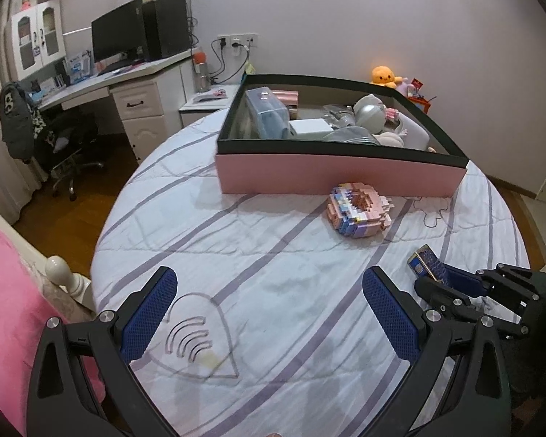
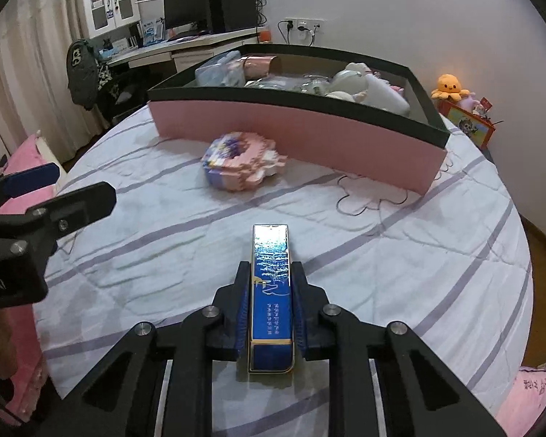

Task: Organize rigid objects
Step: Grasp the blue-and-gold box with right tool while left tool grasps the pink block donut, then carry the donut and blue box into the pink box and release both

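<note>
My right gripper [image 2: 271, 273] is shut on a long blue box with gold edges [image 2: 271, 291], held above the striped bedsheet; the box also shows in the left wrist view [image 1: 424, 260]. My left gripper [image 1: 269, 284] is open and empty over the sheet, left of the right gripper [image 1: 451, 284]. A pink and purple block model [image 1: 358, 213] lies on the sheet in front of a large pink storage box with a dark rim [image 1: 338, 176]. The model [image 2: 242, 165] and the storage box [image 2: 309, 134] show ahead in the right wrist view.
The storage box holds a blue pouch [image 1: 267, 113], a white box [image 1: 311, 127] and a doll [image 1: 373, 113]. A desk with a monitor [image 1: 118, 38] and a chair [image 1: 65, 145] stand at the left. An orange plush [image 1: 382, 76] sits by the wall. A pink pillow [image 1: 7, 291] lies at the left.
</note>
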Demonstrator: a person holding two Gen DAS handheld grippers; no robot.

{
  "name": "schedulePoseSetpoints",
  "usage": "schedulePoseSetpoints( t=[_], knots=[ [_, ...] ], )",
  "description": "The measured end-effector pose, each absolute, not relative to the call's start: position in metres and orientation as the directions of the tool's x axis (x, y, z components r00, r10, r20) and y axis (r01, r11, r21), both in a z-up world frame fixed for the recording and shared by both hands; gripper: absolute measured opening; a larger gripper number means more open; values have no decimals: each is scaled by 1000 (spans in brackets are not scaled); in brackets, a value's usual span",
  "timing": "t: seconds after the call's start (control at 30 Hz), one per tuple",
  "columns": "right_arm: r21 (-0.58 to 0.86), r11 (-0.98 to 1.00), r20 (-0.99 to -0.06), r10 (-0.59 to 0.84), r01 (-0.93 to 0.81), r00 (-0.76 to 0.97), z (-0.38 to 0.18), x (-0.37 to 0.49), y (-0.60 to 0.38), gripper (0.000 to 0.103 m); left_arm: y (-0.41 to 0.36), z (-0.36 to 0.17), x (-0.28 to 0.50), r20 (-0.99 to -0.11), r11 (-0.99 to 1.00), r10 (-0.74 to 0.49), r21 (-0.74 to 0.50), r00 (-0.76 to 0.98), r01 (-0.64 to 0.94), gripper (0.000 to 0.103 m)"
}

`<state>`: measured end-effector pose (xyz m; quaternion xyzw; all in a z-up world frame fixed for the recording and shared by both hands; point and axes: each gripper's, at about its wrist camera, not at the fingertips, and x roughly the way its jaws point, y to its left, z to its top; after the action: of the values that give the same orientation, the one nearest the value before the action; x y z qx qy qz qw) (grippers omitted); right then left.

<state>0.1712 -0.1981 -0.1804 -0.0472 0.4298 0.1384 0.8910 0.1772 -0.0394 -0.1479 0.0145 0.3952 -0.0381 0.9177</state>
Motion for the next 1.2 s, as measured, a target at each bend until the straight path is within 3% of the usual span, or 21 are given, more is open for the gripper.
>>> schedulePoseSetpoints(
  t=[0.9,1.0,1.03,1.07,1.2],
  knots=[
    [77,981,-774,171,-178,610,-176,231,-240,21,-99,-183,270,-789,980,-163,-58,593,192,103],
    [86,981,-774,176,-175,609,-178,233,-242,21,-99,-185,275,-789,978,-184,-86,586,191,85],
    [86,981,-773,176,-174,609,-178,233,-242,21,-100,-183,275,-784,977,-185,-82,593,196,64],
    [88,981,-772,177,-174,610,-178,233,-242,21,-101,-182,276,-784,973,-199,-90,588,211,54],
    [92,981,-769,177,-169,614,-175,233,-241,21,-96,-180,272,-780,969,-219,-105,585,223,54]
  ],
)
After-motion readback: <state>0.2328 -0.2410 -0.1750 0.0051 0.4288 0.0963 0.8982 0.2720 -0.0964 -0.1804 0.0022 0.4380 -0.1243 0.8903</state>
